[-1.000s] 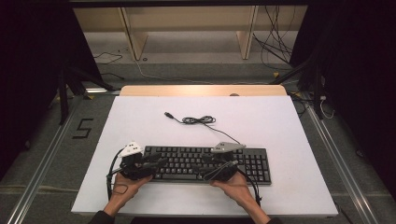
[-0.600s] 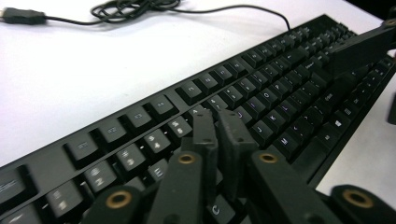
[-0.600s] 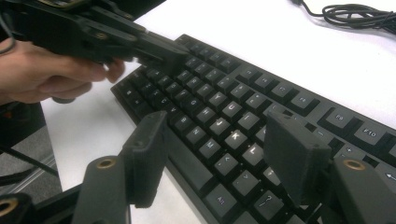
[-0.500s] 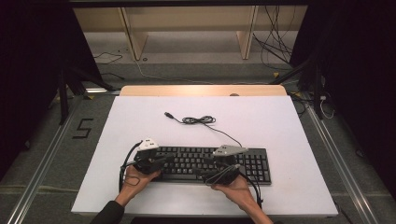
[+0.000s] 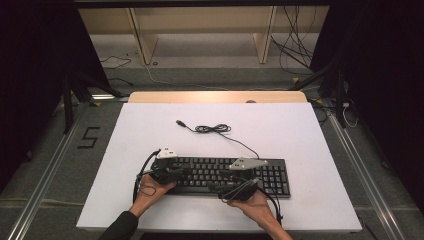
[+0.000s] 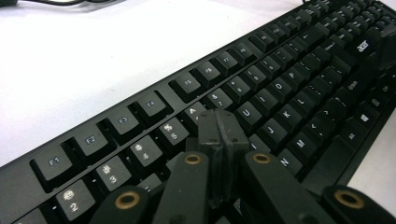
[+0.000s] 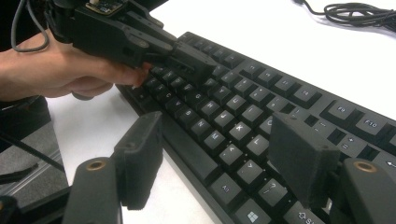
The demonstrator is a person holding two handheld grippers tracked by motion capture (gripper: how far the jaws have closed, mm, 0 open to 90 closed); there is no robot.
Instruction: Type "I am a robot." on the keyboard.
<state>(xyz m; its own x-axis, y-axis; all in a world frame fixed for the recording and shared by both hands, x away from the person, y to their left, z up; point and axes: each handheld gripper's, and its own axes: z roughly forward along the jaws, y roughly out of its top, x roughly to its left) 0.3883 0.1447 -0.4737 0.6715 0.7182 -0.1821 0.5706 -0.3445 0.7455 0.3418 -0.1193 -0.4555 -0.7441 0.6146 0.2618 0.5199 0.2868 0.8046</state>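
Observation:
A black keyboard (image 5: 225,174) lies near the front of the white table (image 5: 280,130), and its cable (image 5: 212,129) coils behind it. My left gripper (image 5: 186,173) is over the keyboard's left part. In the left gripper view its jaws are shut together (image 6: 219,129), tips down on the keys near the number row, holding nothing. My right gripper (image 5: 221,187) is at the keyboard's front edge and points left. In the right gripper view it stands open (image 7: 219,156), one pad (image 7: 140,158) over the bare table and the other above the bottom key rows. The left gripper (image 7: 196,63) shows beyond it.
The cable's plug end (image 5: 179,122) lies loose on the table behind the keyboard. A wooden strip (image 5: 215,97) runs along the table's far edge. Bare white surface surrounds the keyboard at the left, right and back.
My left gripper has moved right from the keyboard's left end onto its keys. The right gripper has stayed at the front edge, shifting only slightly.

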